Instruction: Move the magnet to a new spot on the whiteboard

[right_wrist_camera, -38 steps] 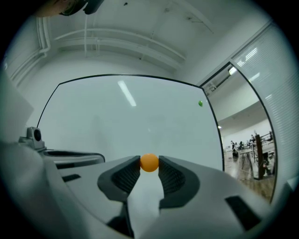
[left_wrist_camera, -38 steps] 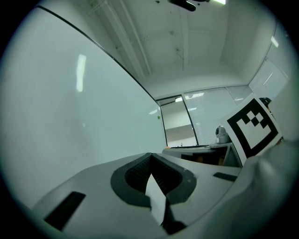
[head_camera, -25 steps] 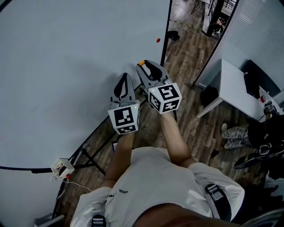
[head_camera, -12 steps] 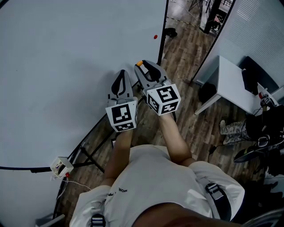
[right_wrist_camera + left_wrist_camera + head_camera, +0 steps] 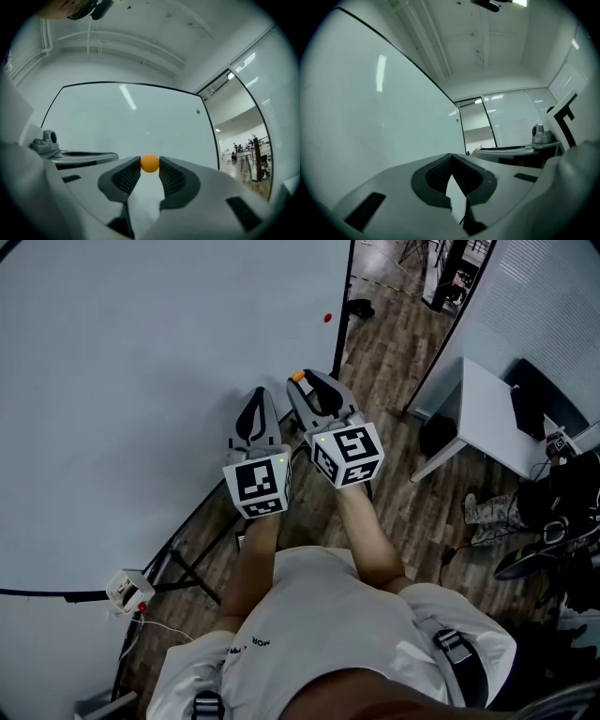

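Head view, looking steeply down: a person in a white shirt (image 5: pixel 309 634) holds two grippers before the lower right corner of a whiteboard (image 5: pixel 141 381). The right gripper (image 5: pixel 302 378) is clenched on a small orange magnet (image 5: pixel 298 376), which sits at the very tips of its jaws; the marker cube (image 5: pixel 347 451) lies at the gripper's rear, nearest the person. Right gripper view: the magnet (image 5: pixel 150 163) is pinched between the two ribbed pads (image 5: pixel 129 178), with the right gripper (image 5: pixel 150 165) aimed at the whiteboard (image 5: pixel 131 122), whose dark frame shows on three sides; the magnet is held off the board, not on its surface. A dot (image 5: pixel 198 111) sits on the board near its right edge, well apart from the held magnet; it reads green here and red in the head view (image 5: pixel 327 318). The left gripper (image 5: pixel 260 395) lies just beside the right one, on the board side, its own cube (image 5: pixel 260 486) toward the person. Left gripper view: the left gripper (image 5: pixel 451 155) has its jaws closed, tips meeting, with nothing between them; the whiteboard (image 5: pixel 370 117) fills the left of this view. A wooden floor (image 5: pixel 394 362) and a white table (image 5: pixel 487 423) lie to the right.
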### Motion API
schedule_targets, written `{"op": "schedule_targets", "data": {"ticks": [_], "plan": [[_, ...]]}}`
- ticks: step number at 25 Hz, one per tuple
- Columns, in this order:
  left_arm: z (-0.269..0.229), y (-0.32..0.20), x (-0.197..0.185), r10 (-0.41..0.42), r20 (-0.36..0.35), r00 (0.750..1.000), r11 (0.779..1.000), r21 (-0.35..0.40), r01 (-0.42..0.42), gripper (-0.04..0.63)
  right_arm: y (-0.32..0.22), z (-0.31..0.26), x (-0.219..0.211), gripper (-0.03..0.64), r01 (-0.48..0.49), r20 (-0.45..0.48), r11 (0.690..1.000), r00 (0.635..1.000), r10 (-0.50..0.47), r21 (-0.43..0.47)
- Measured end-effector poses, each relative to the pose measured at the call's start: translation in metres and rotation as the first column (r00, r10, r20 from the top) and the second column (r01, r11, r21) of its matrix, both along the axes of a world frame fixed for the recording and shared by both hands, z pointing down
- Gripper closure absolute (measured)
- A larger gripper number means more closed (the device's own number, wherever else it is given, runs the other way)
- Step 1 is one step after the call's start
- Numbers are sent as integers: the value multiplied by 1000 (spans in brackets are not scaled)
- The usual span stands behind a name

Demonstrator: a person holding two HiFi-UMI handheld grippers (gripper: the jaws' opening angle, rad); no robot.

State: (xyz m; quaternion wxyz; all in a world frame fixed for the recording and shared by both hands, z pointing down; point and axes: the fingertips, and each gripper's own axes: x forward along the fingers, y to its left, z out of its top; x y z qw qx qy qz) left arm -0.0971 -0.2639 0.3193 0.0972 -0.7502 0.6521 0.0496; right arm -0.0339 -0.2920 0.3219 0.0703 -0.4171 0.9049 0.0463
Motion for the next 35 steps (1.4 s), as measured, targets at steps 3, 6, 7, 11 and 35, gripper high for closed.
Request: {"op": "schedule_targets", "data": {"ticks": [3,6,7,11,35], "plan": [[-1,0,5,5,4,1000,1000,-2,-5,592,0,-1,3,486,1,1,1000,1000,-1,1],[0,0,4,7,-1,1000,1000,-2,-7,592,1,2,1,486,3,-1,1000,1000,-3,-1],[0,0,3,7,-3,1000,1000,0,-7,592,2,2,0,486,3,-3,1000,1000,-3,-1],[-1,1,4,5,-2,1000,1000,1,-5,592,3,4,1,486,5,-7,1000,1000,-5,-3],[5,-6,2,5,6,1000,1000,-8,-5,592,0,6,1,486,3,13,1000,1000,-3,1]]}}
